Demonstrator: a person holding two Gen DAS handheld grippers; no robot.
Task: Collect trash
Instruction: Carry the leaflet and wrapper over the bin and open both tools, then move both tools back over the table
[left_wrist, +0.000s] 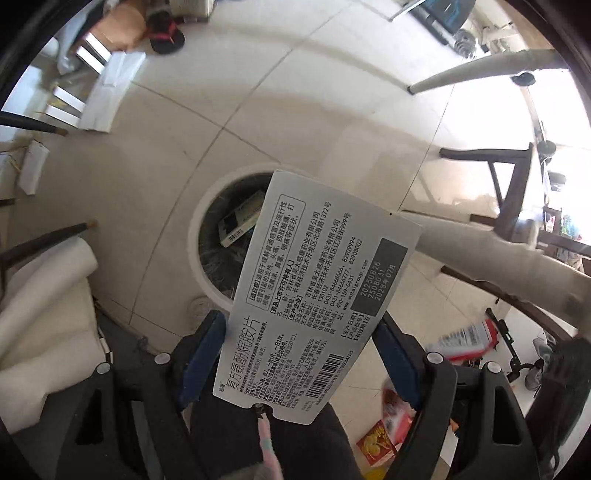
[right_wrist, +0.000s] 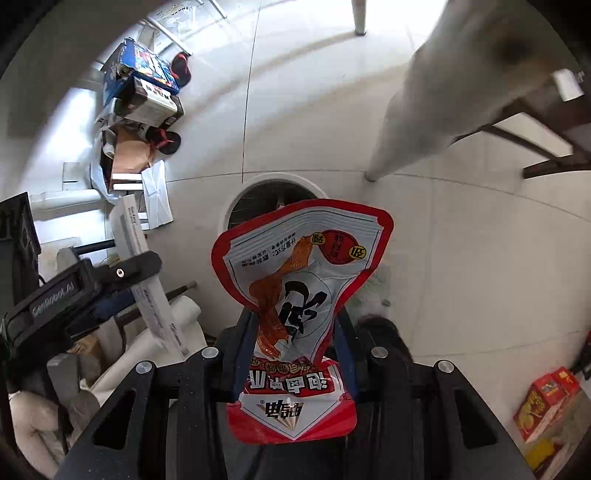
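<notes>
My left gripper (left_wrist: 299, 332) is shut on a flat white medicine box (left_wrist: 317, 288) with black print, held above a round white trash bin (left_wrist: 195, 236) on the floor. A small box (left_wrist: 240, 223) lies inside the bin. My right gripper (right_wrist: 295, 321) is shut on a red and white snack bag (right_wrist: 299, 295), held above the same bin (right_wrist: 225, 214). The left gripper with its white box (right_wrist: 147, 273) shows at the left of the right wrist view.
Pale tiled floor (left_wrist: 295, 92). Grey table legs (left_wrist: 480, 74) and dark chair frames (left_wrist: 509, 184) stand to the right. Boxes, papers and slippers (right_wrist: 140, 92) lie at the far left. A red and yellow snack box (right_wrist: 546, 402) sits at the right. A white cushion (left_wrist: 40, 314) is at left.
</notes>
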